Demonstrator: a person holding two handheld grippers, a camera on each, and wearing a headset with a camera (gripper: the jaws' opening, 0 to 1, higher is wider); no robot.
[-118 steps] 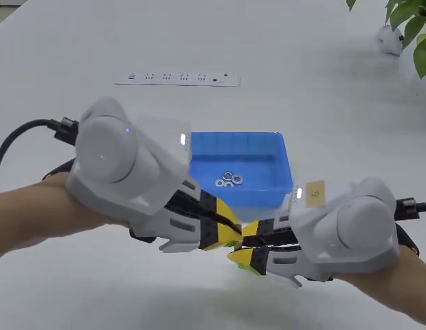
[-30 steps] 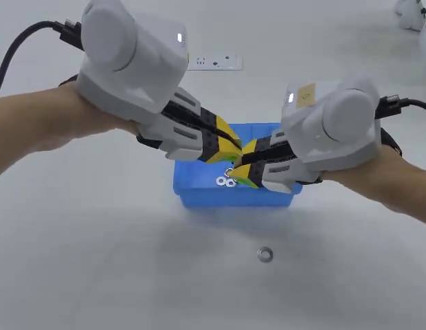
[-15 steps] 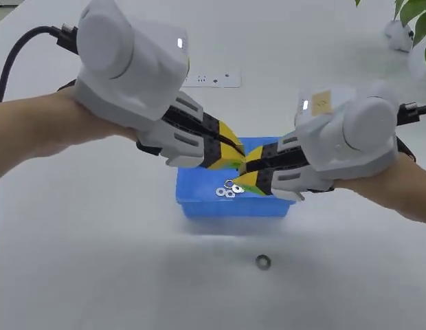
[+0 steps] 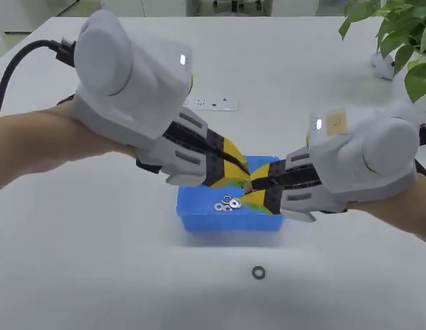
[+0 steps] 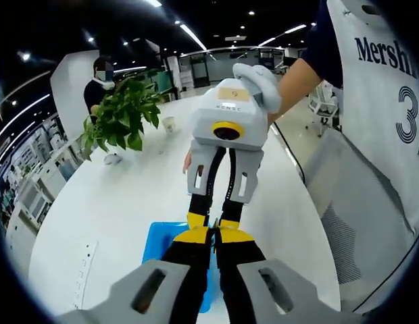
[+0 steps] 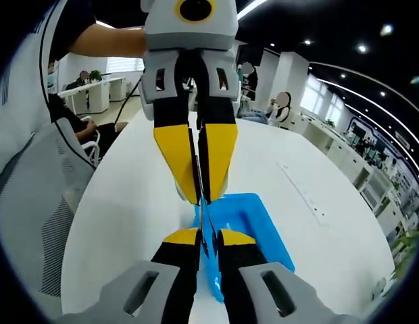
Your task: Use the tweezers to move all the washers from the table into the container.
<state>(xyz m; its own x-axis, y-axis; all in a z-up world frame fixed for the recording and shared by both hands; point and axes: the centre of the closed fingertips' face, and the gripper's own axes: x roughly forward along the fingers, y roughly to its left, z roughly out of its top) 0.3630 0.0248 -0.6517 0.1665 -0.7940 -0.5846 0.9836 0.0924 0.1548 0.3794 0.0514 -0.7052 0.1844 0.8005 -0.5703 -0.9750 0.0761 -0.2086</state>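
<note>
Tips of my left tool [image 4: 242,175] and right tool [image 4: 258,194] meet over the blue plastic container [image 4: 199,218], both narrow, right pinching thin tweezers [image 6: 205,226]; one steel washer [image 4: 258,273] lies nearer.

Your white table [image 4: 69,275] carries a power strip [image 4: 211,104] at 12 o'clock in the head view. A leafy green plant [image 4: 391,34] stands at 2 o'clock. A mesh office chair [image 6: 34,202] sits at 9 o'clock in the right gripper view.

The left tool [image 4: 242,176] and right tool [image 4: 258,195] hide the container's [image 4: 199,214] far wall; washers [image 4: 228,204] uncountable.
</note>
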